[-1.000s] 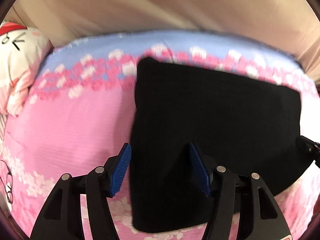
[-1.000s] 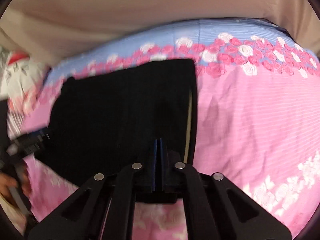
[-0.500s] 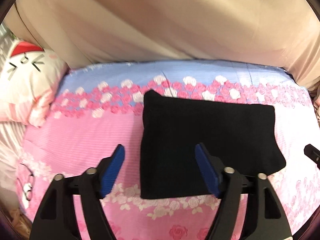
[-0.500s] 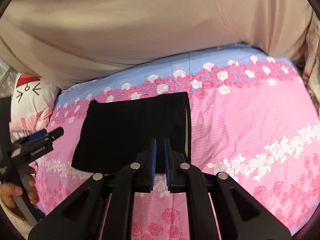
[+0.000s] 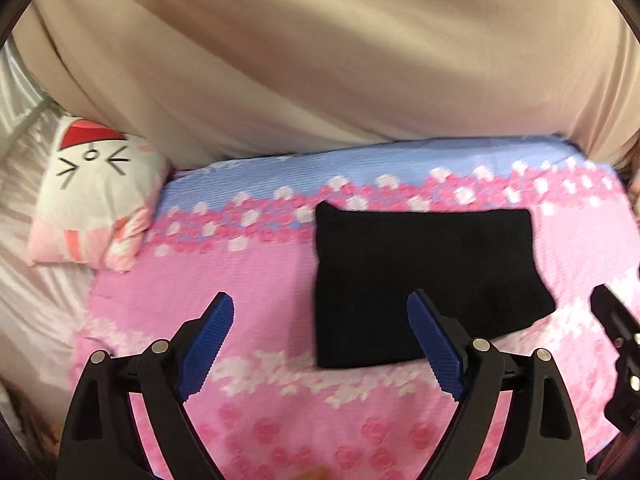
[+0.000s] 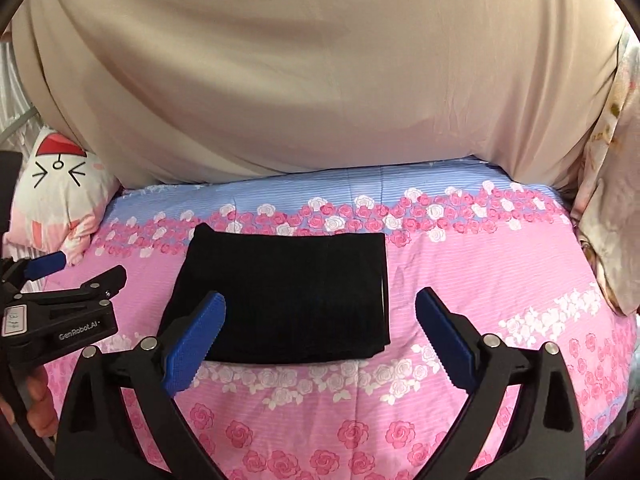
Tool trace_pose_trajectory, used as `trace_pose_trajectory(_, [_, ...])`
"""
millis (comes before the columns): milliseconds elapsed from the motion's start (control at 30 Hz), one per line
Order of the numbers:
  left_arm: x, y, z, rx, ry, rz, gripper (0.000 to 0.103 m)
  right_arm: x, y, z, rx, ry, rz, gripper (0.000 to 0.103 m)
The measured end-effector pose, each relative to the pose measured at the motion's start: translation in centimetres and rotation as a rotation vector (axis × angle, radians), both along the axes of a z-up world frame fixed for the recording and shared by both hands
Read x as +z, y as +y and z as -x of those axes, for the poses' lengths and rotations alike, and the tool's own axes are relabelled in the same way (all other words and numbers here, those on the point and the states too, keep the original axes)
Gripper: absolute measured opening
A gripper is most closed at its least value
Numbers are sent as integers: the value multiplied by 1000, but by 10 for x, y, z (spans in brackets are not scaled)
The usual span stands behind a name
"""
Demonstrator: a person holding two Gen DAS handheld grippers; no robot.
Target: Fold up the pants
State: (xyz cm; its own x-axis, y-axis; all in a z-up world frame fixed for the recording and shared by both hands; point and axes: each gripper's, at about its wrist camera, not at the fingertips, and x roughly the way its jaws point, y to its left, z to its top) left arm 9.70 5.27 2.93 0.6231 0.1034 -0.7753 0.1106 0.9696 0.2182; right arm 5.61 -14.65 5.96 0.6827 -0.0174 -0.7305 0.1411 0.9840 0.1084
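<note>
The black pants point(image 5: 420, 276) lie folded into a flat rectangle on the pink rose-print bed cover point(image 5: 224, 264); they also show in the right wrist view point(image 6: 288, 296). My left gripper point(image 5: 320, 316) is open and empty, held back above the bed, its right finger over the pants' near left part. My right gripper point(image 6: 320, 312) is open and empty, held above the pants' near edge. The left gripper also shows at the left of the right wrist view point(image 6: 76, 284), and the right gripper's tip at the right edge of the left wrist view point(image 5: 616, 320).
A white cartoon-face pillow point(image 5: 92, 192) lies at the bed's left end. A beige curtain point(image 6: 320, 72) hangs behind the bed. A floral fabric point(image 6: 612, 200) hangs at the right. The blue band of the cover point(image 6: 360, 184) runs along the far edge.
Both grippers have pulled back and up from the pants, which look smaller now. The right gripper, shut one second ago, has opened wide. The pants stay flat on the bed.
</note>
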Motion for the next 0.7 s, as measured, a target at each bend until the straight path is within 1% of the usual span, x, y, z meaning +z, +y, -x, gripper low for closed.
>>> trace_pose_trajectory(33, [0,1,2,-8,2,11,86,-1,2,3,-7,5,2,94])
trace_pose_trajectory(133, [-1,10,9,-32,43,106,86,-3,5,8,-35,21,15,94])
trace_pose_trajectory(200, [-2,13,12,-40,68,146,86,-4,7,13,-68,26,19,94])
trace_pose_trajectory(300, [-5,14,18,-54,75,145,86,-6,9,19,-106,36,12,94])
trace_pose_trajectory(567, [-8,5,37,-112,80,148,86,-7,13,25,-127,45,8,95])
trace_pose_trajectory(633, [-8,4,40,-119,77,139,86,-6,12,26,-127,46,3,95])
trace_pose_trajectory(700, [-8,3,42,-123,81,147,86,-7,11,26,-127,53,3,95])
